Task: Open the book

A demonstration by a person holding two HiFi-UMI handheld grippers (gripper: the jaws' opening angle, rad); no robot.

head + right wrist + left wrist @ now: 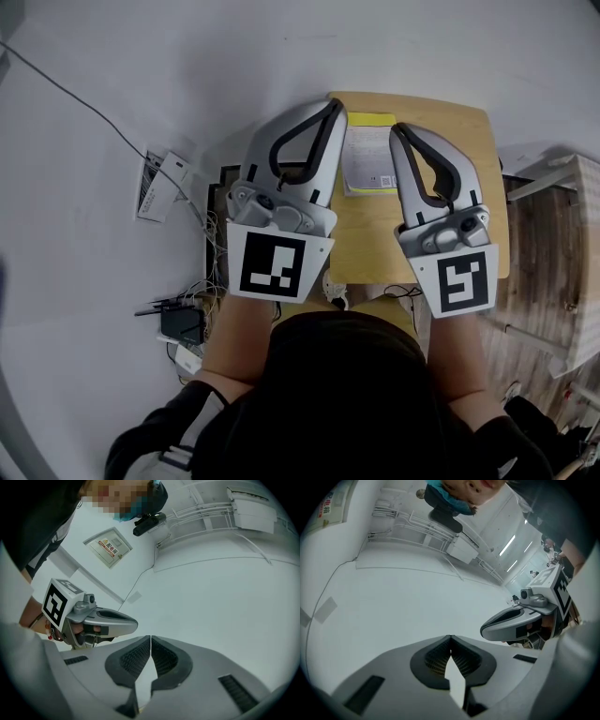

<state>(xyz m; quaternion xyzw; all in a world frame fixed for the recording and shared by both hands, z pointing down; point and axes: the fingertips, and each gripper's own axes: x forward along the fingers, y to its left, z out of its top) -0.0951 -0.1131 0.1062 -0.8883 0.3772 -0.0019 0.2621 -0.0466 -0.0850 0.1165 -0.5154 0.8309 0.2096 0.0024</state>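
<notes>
Left gripper (331,109) and right gripper (398,133), both closed and empty, above the bench (457,141); book (368,161) lies on it.

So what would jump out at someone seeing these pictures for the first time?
The two grippers side by side in the middle of the head view: the left gripper and the right gripper, both shut and empty, each bearing a black-and-white marker cube. Between their tips a white-covered book lies flat on a small wooden table.
</notes>
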